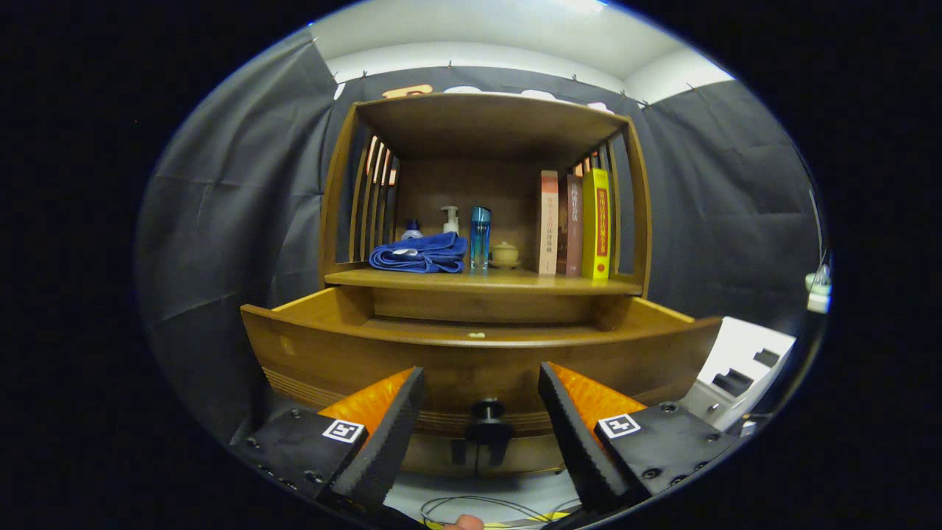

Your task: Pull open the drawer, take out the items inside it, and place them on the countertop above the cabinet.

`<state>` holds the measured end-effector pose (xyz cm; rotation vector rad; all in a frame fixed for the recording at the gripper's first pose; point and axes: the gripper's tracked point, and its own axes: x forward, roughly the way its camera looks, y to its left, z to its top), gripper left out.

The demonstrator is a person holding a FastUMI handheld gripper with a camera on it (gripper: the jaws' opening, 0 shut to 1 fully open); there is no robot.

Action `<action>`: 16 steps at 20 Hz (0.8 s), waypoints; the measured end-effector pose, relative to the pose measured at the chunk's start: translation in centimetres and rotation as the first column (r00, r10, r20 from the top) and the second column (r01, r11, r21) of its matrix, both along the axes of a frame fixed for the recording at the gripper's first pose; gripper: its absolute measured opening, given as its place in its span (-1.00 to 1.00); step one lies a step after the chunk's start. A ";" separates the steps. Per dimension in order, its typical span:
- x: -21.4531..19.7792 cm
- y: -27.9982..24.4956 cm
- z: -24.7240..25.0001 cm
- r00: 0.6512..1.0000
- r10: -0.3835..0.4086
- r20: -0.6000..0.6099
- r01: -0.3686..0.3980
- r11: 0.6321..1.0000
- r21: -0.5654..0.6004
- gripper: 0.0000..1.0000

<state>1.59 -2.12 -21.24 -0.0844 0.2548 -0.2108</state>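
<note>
- Dark cloth walls close the booth around a wooden cabinet (486, 221) with slatted sides.
- On the countertop (478, 280) of the cabinet lies a folded blue towel (419, 254), with a small bottle (411, 230) and a pump bottle (450, 219) behind it.
- Beside the towel stands a blue tumbler (480, 237), then a small lidded pot (505, 254), then three upright books (574, 224).
- The drawer (478, 361) under the countertop is pulled out; one small pale item (476, 336) lies on its floor, and I cannot tell what it is.
- The dark knob (489, 412) on the drawer front sits between the fingers, which do not touch it.
- The gripper (480, 397) is wide apart and holds nothing.
- A white device (739, 368) stands near the drawer's corner.
</note>
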 end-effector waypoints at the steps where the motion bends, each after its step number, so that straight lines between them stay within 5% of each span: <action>1: 0.7 0.1 1.7 1.000 -0.011 -0.008 0.011 1.000 0.001 0.98; 6: 7.0 -1.8 6.9 0.989 -0.081 -0.126 0.075 0.996 -0.058 0.97; 11: 11.4 -4.4 -1.5 0.883 -0.157 -0.442 0.188 0.982 0.027 0.95; 16: 13.7 -5.2 -9.8 0.787 -0.106 -0.607 0.181 0.981 0.063 0.93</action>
